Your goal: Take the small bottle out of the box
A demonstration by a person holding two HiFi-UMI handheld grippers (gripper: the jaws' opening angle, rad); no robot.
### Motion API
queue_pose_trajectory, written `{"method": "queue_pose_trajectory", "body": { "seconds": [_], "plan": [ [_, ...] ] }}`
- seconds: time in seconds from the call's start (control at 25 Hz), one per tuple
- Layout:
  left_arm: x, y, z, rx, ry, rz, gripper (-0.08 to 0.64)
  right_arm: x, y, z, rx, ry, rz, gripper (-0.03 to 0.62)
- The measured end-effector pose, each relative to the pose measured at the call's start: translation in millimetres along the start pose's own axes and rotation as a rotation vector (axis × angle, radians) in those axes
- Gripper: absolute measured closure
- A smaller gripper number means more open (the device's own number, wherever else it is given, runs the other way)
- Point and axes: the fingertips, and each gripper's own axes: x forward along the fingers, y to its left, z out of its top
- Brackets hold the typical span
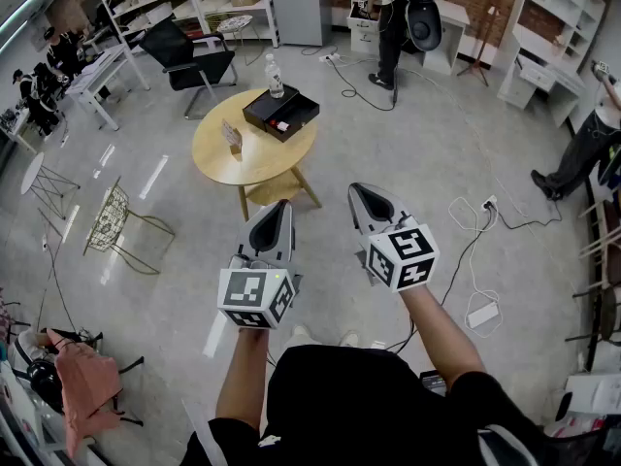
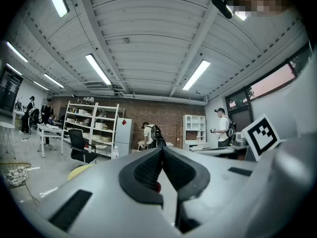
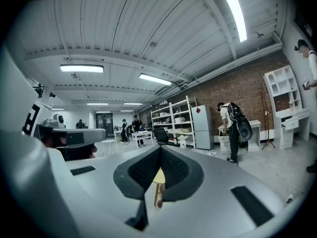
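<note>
A round yellow table (image 1: 238, 153) stands a few steps ahead of me on the floor. On its far side lies an open black box (image 1: 281, 113) with a small red and white thing (image 1: 282, 124) inside, too small to make out. A clear bottle (image 1: 275, 78) stands upright behind the box. I hold both grippers side by side at chest height, well short of the table. My left gripper (image 1: 282, 205) (image 2: 162, 150) is shut with nothing in it. My right gripper (image 1: 360, 188) (image 3: 160, 150) is shut and empty too; the table's yellow top (image 3: 158, 176) shows under its tips.
A small card stand (image 1: 232, 136) sits on the table's left. A black office chair (image 1: 194, 56) is behind the table, a wire chair (image 1: 116, 216) to its left. Cables and a power strip (image 1: 482, 314) lie on the floor at right. People stand at the back (image 1: 393, 27) and right (image 1: 582, 153).
</note>
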Motion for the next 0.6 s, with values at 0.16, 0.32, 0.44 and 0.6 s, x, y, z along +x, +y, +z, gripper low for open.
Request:
{"method": "queue_pose_trajectory", "body": {
  "seconds": [0.16,0.32,0.44,0.6],
  "plan": [
    [0.8,-3.1,-1.4,0.001,0.007,-0.006,0.549,-0.4,-1.2,-0.9,0.015,0.008,0.004,0.591],
    [1.0,-9.6,-2.0,0.002,0.006,-0.001,0.549,-3.7,2.3,-4.9,0.013,0.028,0.049,0.591],
    [-0.4,-15.7,-1.6,0.005,0.002,0.002,0.549,-8.6,3.3,-6.3,0.002,0.029,0.061,0.591],
    [-0.8,-21.3,-6.4,0.017,0.016,0.005,0.549,-8.3,2.2,-12.3,0.016,0.034,0.08,0.591]
  ]
}}
